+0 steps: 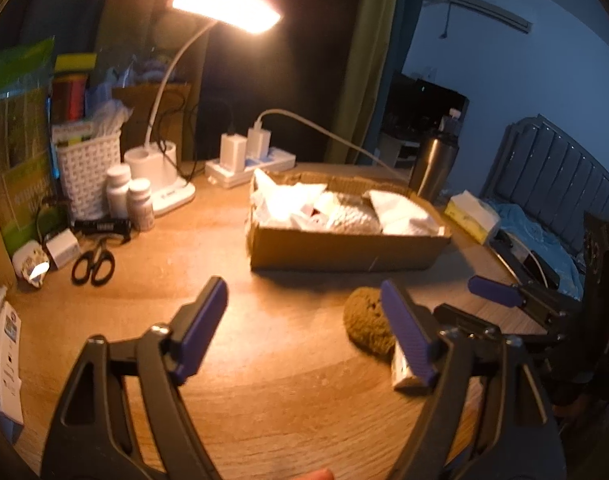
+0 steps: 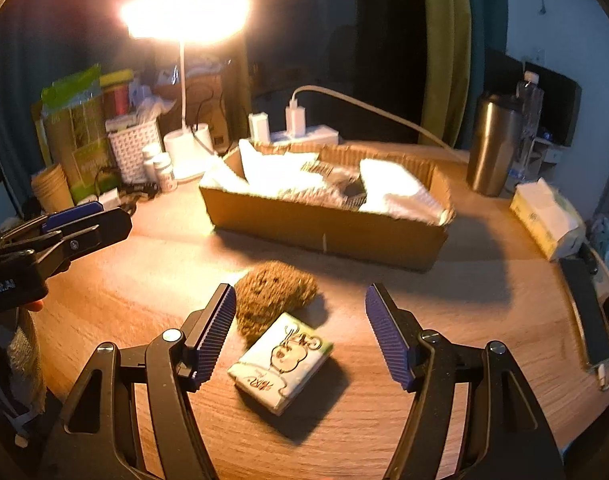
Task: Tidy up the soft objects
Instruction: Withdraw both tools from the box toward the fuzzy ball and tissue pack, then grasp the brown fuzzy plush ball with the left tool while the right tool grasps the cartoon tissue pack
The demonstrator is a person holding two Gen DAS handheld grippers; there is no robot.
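Right wrist view: we see our right claw (image 2: 300,330) spread wide and empty above the wooden surface (image 2: 444,300). Between its ribbed purple pads lies a small tissue pack (image 2: 282,362), flat and rectangular, its printed drawing hard to read. Touching the pack's far corner sits a brown sponge (image 2: 274,294), rough and lumpy, partly hidden behind the left pad. Our left claw (image 1: 304,328) is released too and holds nothing; from its own camera its right pad covers part of the sponge (image 1: 366,318) and most of the tissue pack (image 1: 402,372). Beyond the sponge stands a shallow cardboard box (image 2: 328,236) holding crumpled white soft things (image 2: 400,194), blurred so we cannot tell them apart. Behind it are a power strip (image 2: 308,134), a lit desk lamp (image 2: 184,8) whose glare washes out its head, and to the right a steel tumbler (image 2: 492,146) and a tissue box (image 2: 546,216).
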